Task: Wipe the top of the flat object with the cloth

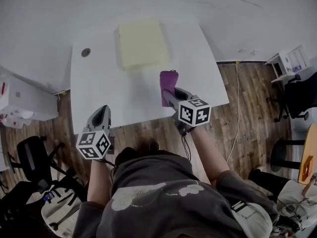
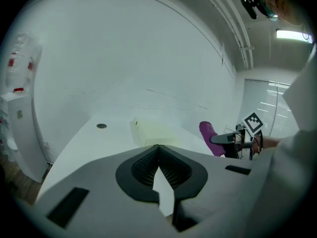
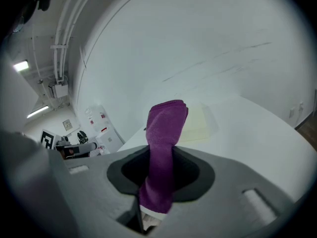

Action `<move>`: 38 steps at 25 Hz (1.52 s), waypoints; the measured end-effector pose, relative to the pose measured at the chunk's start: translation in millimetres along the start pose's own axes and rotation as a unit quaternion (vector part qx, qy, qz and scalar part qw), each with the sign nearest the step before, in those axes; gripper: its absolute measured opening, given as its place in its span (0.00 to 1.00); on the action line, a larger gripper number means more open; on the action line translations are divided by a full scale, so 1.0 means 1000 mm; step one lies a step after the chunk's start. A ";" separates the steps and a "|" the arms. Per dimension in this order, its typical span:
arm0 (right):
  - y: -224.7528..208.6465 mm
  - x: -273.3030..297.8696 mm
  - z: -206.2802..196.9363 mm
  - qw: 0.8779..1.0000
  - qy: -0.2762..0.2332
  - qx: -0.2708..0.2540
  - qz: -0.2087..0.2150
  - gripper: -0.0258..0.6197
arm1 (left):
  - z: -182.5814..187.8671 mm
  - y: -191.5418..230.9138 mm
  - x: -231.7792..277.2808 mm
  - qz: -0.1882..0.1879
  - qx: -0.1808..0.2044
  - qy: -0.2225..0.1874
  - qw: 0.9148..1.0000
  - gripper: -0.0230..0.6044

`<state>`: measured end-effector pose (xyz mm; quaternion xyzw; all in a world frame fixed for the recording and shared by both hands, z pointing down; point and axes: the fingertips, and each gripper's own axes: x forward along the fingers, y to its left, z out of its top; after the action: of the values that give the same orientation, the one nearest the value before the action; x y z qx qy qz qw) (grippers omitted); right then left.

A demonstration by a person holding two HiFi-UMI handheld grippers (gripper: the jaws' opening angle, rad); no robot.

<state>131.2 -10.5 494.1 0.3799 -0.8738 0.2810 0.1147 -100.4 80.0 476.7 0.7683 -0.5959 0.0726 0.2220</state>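
A pale yellow flat object (image 1: 141, 43) lies at the far middle of the white table (image 1: 99, 83). My right gripper (image 1: 169, 95) is shut on a folded purple cloth (image 1: 168, 83), which stands up from the jaws above the table, nearer to me than the flat object and apart from it. In the right gripper view the cloth (image 3: 166, 148) rises between the jaws, with the flat object (image 3: 198, 123) behind it. My left gripper (image 1: 102, 111) hovers at the table's front edge, shut with nothing in it. In the left gripper view the flat object (image 2: 153, 132) lies ahead and the cloth (image 2: 210, 138) to the right.
A round grommet (image 1: 85, 52) sits in the table's far left corner. A white cabinet (image 1: 25, 100) stands on the floor at left, and a black chair (image 1: 34, 157) near it. A cable (image 1: 237, 108) and another chair (image 1: 299, 95) are at right.
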 end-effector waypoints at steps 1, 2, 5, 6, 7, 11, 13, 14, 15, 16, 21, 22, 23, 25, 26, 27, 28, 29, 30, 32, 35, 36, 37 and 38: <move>0.000 0.003 -0.001 1.000 0.002 0.003 0.001 0.21 | 0.000 0.001 0.000 0.001 0.001 0.002 1.000 0.03; -0.001 0.006 -0.002 1.000 0.003 0.006 0.001 0.21 | 0.001 0.003 0.001 0.002 0.002 0.002 1.000 0.03; -0.010 0.015 -0.002 1.000 0.010 0.014 -0.004 0.21 | 0.007 0.007 0.011 0.002 0.002 0.002 1.000 0.03; -0.012 0.018 -0.001 1.000 0.012 0.014 -0.007 0.21 | 0.008 0.009 0.015 0.001 0.000 0.002 1.000 0.03; -0.014 0.021 -0.001 1.000 0.015 0.010 -0.011 0.21 | 0.009 0.012 0.020 -0.001 -0.002 0.003 1.000 0.03; -0.017 0.032 0.003 0.999 0.028 -0.022 -0.033 0.21 | 0.007 0.027 0.045 -0.013 -0.012 0.015 1.000 0.03; -0.023 0.036 0.007 0.998 0.030 -0.022 -0.042 0.21 | 0.010 0.029 0.061 -0.025 -0.010 0.018 0.999 0.03; -0.026 0.039 0.010 0.998 0.030 -0.020 -0.047 0.21 | 0.014 0.030 0.070 -0.033 -0.006 0.019 0.999 0.03; -0.029 0.041 0.014 0.998 0.029 -0.017 -0.052 0.21 | 0.018 0.030 0.079 -0.040 -0.003 0.019 0.999 0.03; -0.032 0.045 0.018 0.998 0.028 -0.015 -0.057 0.21 | 0.022 0.031 0.088 -0.047 0.001 0.019 0.999 0.03; -0.039 0.066 0.039 0.997 0.023 -0.007 -0.075 0.21 | 0.040 0.041 0.128 -0.078 0.007 0.026 0.997 0.03; -0.040 0.071 0.044 0.997 0.022 -0.009 -0.079 0.21 | 0.042 0.043 0.136 -0.083 0.010 0.030 0.996 0.03; -0.041 0.076 0.049 0.996 0.021 -0.011 -0.083 0.21 | 0.045 0.046 0.145 -0.089 0.014 0.033 0.995 0.03; -0.045 0.086 0.059 0.996 0.018 -0.013 -0.092 0.21 | 0.049 0.051 0.164 -0.098 0.019 0.040 0.994 0.03; -0.046 0.090 0.062 0.995 0.017 -0.014 -0.097 0.21 | 0.050 0.054 0.172 -0.103 0.020 0.044 0.994 0.03; -0.047 0.094 0.064 0.995 0.017 -0.014 -0.102 0.21 | 0.051 0.055 0.179 -0.107 0.021 0.048 0.993 0.03; -0.048 0.098 0.066 0.994 0.018 -0.014 -0.106 0.21 | 0.051 0.057 0.186 -0.111 0.023 0.051 0.992 0.03; -0.049 0.102 0.068 0.994 0.019 -0.014 -0.109 0.21 | 0.052 0.057 0.192 -0.116 0.025 0.055 0.991 0.03; -0.050 0.106 0.071 0.994 0.021 -0.013 -0.111 0.21 | 0.053 0.058 0.198 -0.122 0.028 0.058 0.990 0.03; -0.051 0.114 0.075 0.993 0.022 -0.010 -0.114 0.21 | 0.053 0.059 0.210 -0.132 0.035 0.066 0.988 0.03; -0.052 0.120 0.080 0.992 0.022 -0.009 -0.123 0.21 | 0.046 0.057 0.225 -0.146 0.036 0.084 0.985 0.03; -0.053 0.121 0.081 0.992 0.024 -0.010 -0.125 0.21 | 0.042 0.056 0.228 -0.147 0.035 0.091 0.984 0.03; -0.054 0.122 0.082 0.992 0.026 -0.010 -0.125 0.21 | 0.038 0.055 0.231 -0.146 0.035 0.097 0.984 0.03; -0.055 0.123 0.082 0.992 0.028 -0.011 -0.124 0.21 | 0.034 0.054 0.233 -0.145 0.034 0.103 0.983 0.03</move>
<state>88.4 -161.9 500.3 0.4761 -0.8192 0.2660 0.1775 -91.7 -151.1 547.7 0.8421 -0.4494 0.1386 0.2639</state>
